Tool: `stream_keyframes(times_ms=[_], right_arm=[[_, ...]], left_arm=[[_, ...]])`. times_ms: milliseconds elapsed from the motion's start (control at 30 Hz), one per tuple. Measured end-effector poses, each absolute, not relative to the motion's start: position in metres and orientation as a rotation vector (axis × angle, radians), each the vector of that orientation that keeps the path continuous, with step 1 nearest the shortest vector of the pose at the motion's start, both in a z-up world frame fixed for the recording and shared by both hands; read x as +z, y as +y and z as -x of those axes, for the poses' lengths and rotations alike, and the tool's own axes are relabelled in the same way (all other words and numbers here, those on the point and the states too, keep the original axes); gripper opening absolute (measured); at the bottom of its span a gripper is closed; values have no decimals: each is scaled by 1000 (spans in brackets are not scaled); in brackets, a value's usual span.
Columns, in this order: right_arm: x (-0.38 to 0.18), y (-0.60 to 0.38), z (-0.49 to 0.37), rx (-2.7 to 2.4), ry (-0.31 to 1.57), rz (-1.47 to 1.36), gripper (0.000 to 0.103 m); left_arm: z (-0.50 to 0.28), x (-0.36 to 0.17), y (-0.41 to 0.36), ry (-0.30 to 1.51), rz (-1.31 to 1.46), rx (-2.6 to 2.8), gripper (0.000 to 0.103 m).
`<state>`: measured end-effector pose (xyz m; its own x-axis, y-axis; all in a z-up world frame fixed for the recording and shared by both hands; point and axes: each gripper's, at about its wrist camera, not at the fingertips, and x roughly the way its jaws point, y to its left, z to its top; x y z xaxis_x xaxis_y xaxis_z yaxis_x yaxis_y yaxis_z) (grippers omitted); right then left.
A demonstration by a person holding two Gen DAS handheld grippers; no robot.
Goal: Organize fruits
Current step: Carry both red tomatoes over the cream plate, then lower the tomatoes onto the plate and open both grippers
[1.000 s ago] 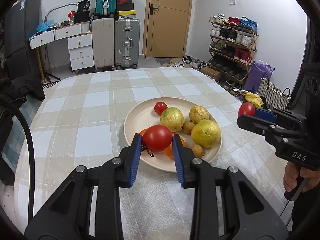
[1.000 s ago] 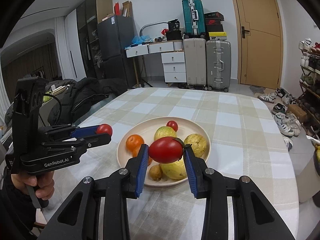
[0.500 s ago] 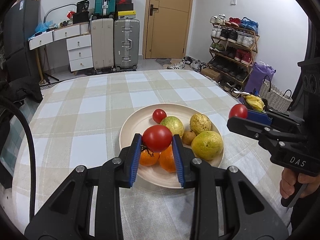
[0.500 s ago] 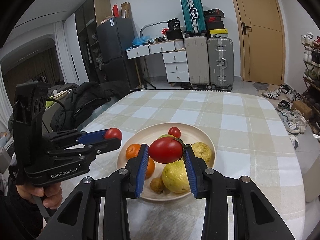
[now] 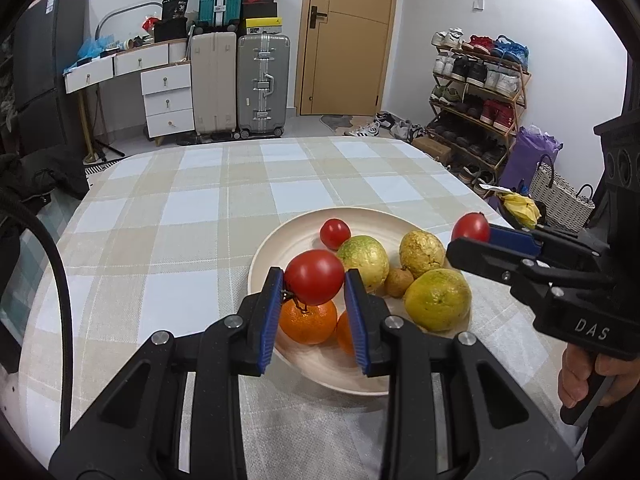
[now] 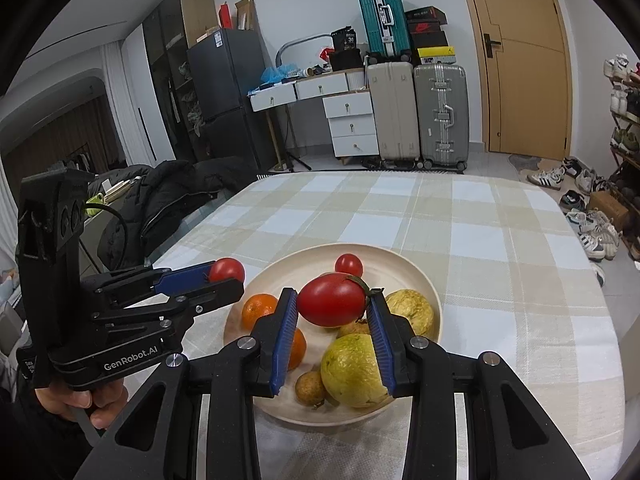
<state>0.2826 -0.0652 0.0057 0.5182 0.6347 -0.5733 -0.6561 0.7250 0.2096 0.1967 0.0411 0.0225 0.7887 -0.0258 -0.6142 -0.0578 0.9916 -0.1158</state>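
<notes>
Two tomatoes in your grippers, both above the fruit plate.

Your checked tablecloth [image 5: 192, 216] spreads widest, and on it sits the cream plate [image 5: 280, 240] with two oranges [image 5: 308, 320], three yellow-green fruits (one [image 5: 438, 300] nearest your right side), two small brown fruits and a small tomato [image 5: 335, 233] at the far rim. Your left gripper [image 5: 314, 284] has its blue pads clamped on a round red tomato [image 5: 315, 277], held over the oranges. Your right gripper [image 6: 332, 304] is likewise clamped on a longer red tomato [image 6: 331, 299], stem to the right, hanging above the middle of the plate.
</notes>
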Motion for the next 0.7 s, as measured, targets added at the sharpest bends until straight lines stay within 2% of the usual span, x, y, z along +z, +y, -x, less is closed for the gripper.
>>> stream_keyframes(times_ms=[700], right_arm=[[-17,-37,-293,777,729,79,36]], left_arm=[[-225,-2,38,693,112,11,28]])
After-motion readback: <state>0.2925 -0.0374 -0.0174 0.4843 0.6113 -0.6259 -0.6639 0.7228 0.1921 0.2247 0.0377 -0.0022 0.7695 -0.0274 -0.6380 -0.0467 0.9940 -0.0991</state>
